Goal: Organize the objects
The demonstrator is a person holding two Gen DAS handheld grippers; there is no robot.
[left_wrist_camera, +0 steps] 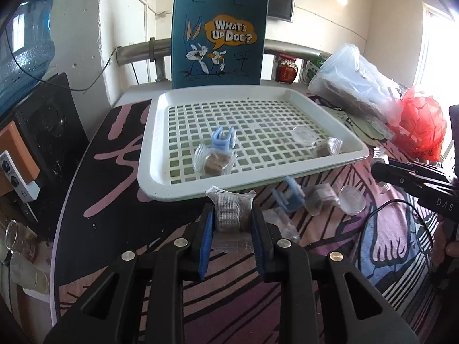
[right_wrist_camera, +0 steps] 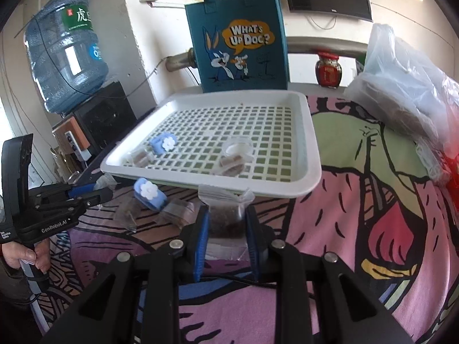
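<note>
Your left gripper (left_wrist_camera: 231,220) is clamped on a clear packet (left_wrist_camera: 231,210) with a silvery mesh strip inside. The blue pads press its lower sides, so the sealed top stands free above the tips, just short of the tray. Gripping low like that keeps the crinkly plastic from folding away and leaves the top clear to go over the rim.

Your right gripper (right_wrist_camera: 226,220) is closed the same way on a dark packet (right_wrist_camera: 225,215), pads on both flanks, its top edge almost at the tray's near lip. Both packets sit squarely between the jaws, neither hanging to one side.

Just beyond the left jaws and off to their right, loose things lie on the patterned cloth (right_wrist_camera: 358,229): a blue clip (left_wrist_camera: 288,197), a wrapped brown block (left_wrist_camera: 322,197) and a clear lid (left_wrist_camera: 352,200). From the right gripper these lie left of the jaws, the flower-topped clip (right_wrist_camera: 149,193) among flat clear sachets. They are near the tray edge, probably so each is a short carry.

Straight ahead of both jaws is the white tray (left_wrist_camera: 160,183), its grid floor already holding a second blue clip (left_wrist_camera: 223,140), two wrapped blocks and a clear cup (right_wrist_camera: 238,147), all near the front edge. That suggests sorting is underway, with much of the tray still free.

Farthest off, behind the tray, the blue tote (left_wrist_camera: 219,37) stands upright.
</note>
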